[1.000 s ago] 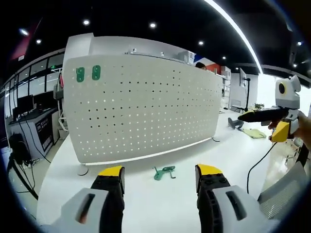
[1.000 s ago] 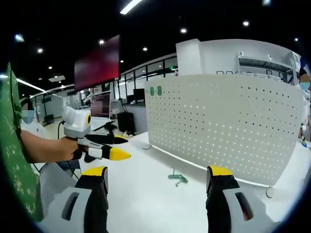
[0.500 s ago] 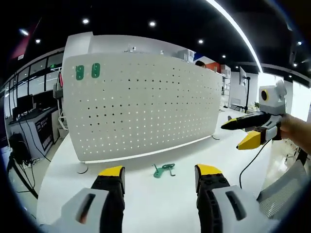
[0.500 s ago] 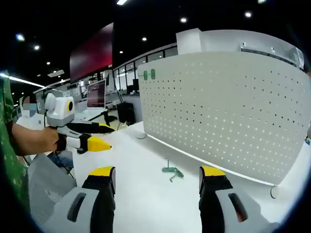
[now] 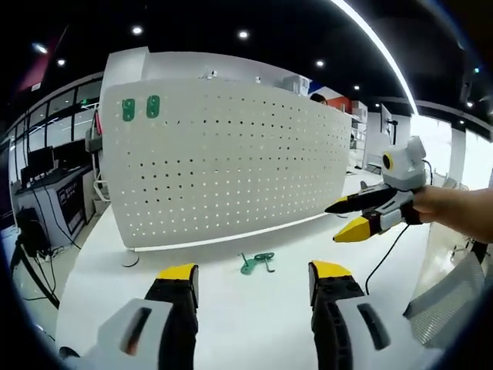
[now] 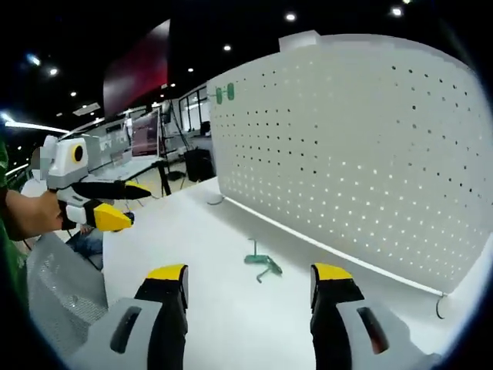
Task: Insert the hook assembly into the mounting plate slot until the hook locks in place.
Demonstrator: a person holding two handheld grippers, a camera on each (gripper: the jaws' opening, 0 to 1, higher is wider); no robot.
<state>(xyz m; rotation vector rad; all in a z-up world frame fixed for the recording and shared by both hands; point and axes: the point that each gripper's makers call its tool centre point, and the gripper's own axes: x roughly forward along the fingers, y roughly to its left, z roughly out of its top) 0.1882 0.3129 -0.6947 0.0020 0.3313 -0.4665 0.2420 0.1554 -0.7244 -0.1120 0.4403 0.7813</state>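
Note:
A small green hook assembly [image 5: 257, 262] lies on the white table just in front of the upright white pegboard plate [image 5: 223, 162]. The same hook [image 6: 261, 264] and pegboard [image 6: 362, 154] appear in the right gripper view. My left gripper [image 5: 253, 281] is open, its yellow-tipped jaws wide apart below the hook. My right gripper [image 6: 244, 281] is open too, hook ahead between its jaws. The right gripper [image 5: 350, 218] enters the left gripper view from the right, held by a hand, jaws apart. The left gripper [image 6: 123, 204] shows at the left of the right gripper view.
Two green tags [image 5: 140, 108] sit at the pegboard's upper left corner. The white table [image 5: 231, 308] stretches in front of the board. A black cable [image 5: 385, 254] hangs under the right hand. Desks with monitors [image 6: 142, 146] stand behind, and a grey mesh chair back [image 6: 62, 285] is near.
The right gripper has moved in toward the hook and pegboard, appearing larger and lower in the left gripper view. The pegboard looms bigger in the right gripper view. The hook lies still.

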